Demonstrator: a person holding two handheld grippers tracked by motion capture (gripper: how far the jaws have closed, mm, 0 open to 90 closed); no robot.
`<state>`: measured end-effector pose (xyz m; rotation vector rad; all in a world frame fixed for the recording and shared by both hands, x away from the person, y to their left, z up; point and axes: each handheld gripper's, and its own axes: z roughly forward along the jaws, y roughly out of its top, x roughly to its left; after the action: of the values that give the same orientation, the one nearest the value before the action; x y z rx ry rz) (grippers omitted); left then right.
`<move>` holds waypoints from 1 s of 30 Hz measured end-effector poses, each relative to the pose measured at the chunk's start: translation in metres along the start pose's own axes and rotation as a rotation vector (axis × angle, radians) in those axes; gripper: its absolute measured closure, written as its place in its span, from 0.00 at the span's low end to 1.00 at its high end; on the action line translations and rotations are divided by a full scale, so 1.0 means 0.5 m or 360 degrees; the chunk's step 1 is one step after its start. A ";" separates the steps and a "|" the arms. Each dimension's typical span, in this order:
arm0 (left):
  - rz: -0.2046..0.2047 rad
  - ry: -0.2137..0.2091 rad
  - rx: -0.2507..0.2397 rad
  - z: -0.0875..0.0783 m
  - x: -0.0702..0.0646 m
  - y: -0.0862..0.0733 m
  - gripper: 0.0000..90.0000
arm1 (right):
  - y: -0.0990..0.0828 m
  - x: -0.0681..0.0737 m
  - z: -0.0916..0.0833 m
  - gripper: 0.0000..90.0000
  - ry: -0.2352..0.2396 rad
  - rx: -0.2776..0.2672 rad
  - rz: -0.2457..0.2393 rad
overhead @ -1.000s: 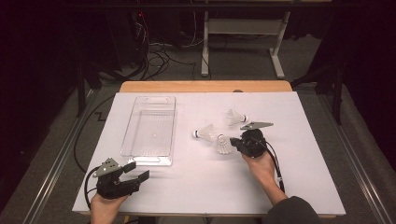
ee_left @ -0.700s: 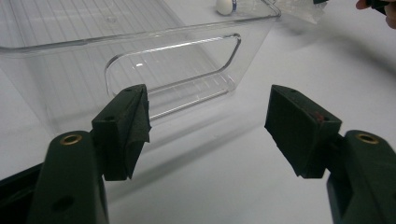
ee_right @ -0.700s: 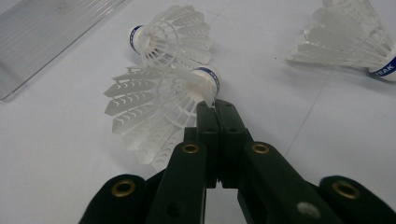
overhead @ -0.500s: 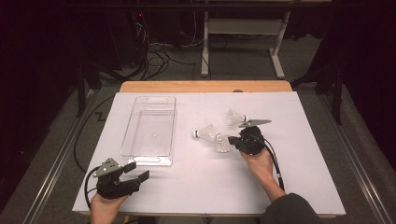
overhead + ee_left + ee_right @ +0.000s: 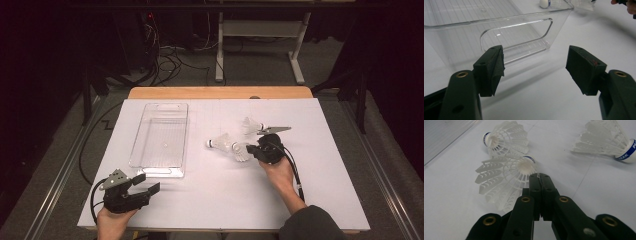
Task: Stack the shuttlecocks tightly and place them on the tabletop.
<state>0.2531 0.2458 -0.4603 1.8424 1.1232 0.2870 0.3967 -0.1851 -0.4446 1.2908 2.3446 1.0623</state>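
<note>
Three white plastic shuttlecocks lie right of centre on the white table. My right gripper (image 5: 252,150) (image 5: 539,176) is shut, and its tips pinch the skirt of the nearest shuttlecock (image 5: 241,151) (image 5: 499,177), close to its cork. A second shuttlecock (image 5: 220,143) (image 5: 506,137) lies just left of that one. The third shuttlecock (image 5: 251,125) (image 5: 606,140) lies a little farther back. My left gripper (image 5: 147,184) (image 5: 535,67) rests open near the front left edge, with nothing between its jaws, facing the near end of the clear bin (image 5: 162,105) (image 5: 519,25).
The clear plastic bin stands lengthwise on the left half of the table and holds nothing. A bare wooden strip (image 5: 220,92) runs along the table's far edge. Cables and a desk frame (image 5: 260,40) sit on the dark floor beyond.
My right gripper has edged slightly to the left at the shuttlecock. The left gripper has kept still.
</note>
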 end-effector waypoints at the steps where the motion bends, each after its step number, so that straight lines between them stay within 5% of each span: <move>1: 0.0000 0.0000 0.0000 0.000 0.000 0.000 0.35 | 0.000 -0.002 0.001 1.00 -0.0010 -0.0003 -0.0004; 17: 0.0004 0.0000 -0.0001 0.000 0.000 0.000 0.35 | -0.005 -0.022 0.012 0.85 -0.0150 -0.0004 0.0042; 30: 0.0002 0.0007 -0.0006 -0.001 -0.001 0.000 0.35 | -0.007 -0.033 0.012 0.74 -0.0187 -0.0022 0.0073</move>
<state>0.2524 0.2460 -0.4599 1.8401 1.1239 0.2934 0.4069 -0.1968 -0.4533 1.3691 2.2284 0.9856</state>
